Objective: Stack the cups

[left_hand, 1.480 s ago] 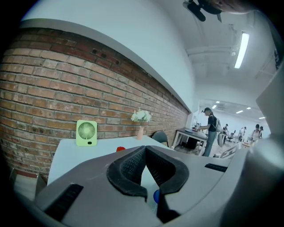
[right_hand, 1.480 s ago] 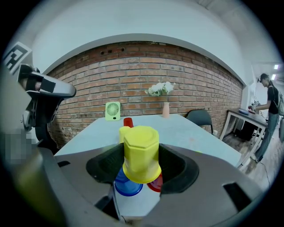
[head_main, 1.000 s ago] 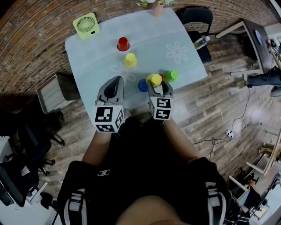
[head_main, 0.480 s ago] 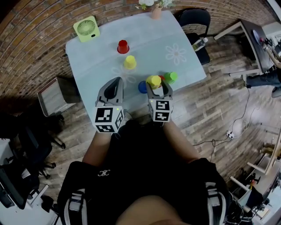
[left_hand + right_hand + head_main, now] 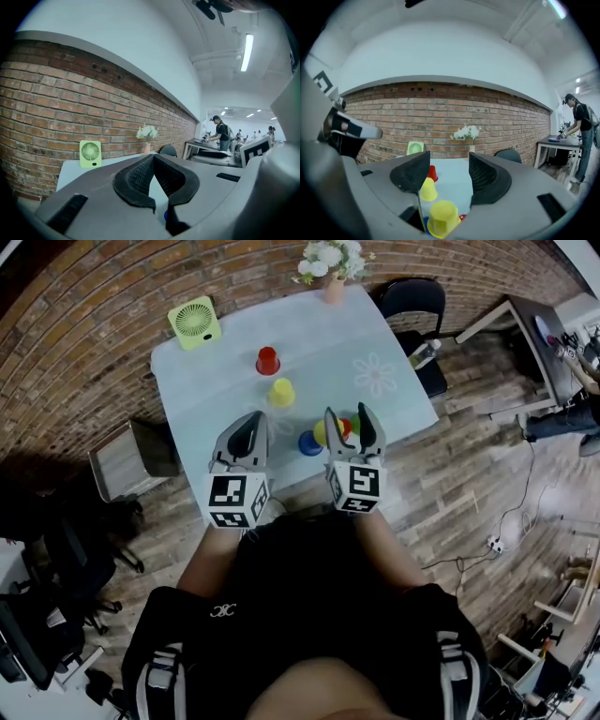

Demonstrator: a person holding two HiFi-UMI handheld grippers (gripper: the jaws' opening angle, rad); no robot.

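Possibly the gaping, empty right gripper [image 5: 447, 163] is risking knocking the lower-centre yellow cup [image 5: 442, 218]; left gripper [image 5: 153, 158] is sitting pinched together, empty.

The pale flower-printed table [image 5: 323, 338] is bearing a square green fan [image 5: 195, 322], a flower vase [image 5: 334, 287], a red plastic cup [image 5: 268, 360], a yellow plastic cup [image 5: 281, 392] and a blue plastic cup [image 5: 308, 442].

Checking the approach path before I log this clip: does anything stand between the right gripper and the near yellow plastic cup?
Nothing visible does. The upturned yellow plastic cup sits just below the right gripper, whose jaws stand apart over it; the blue plastic cup stands beside it, not in front.
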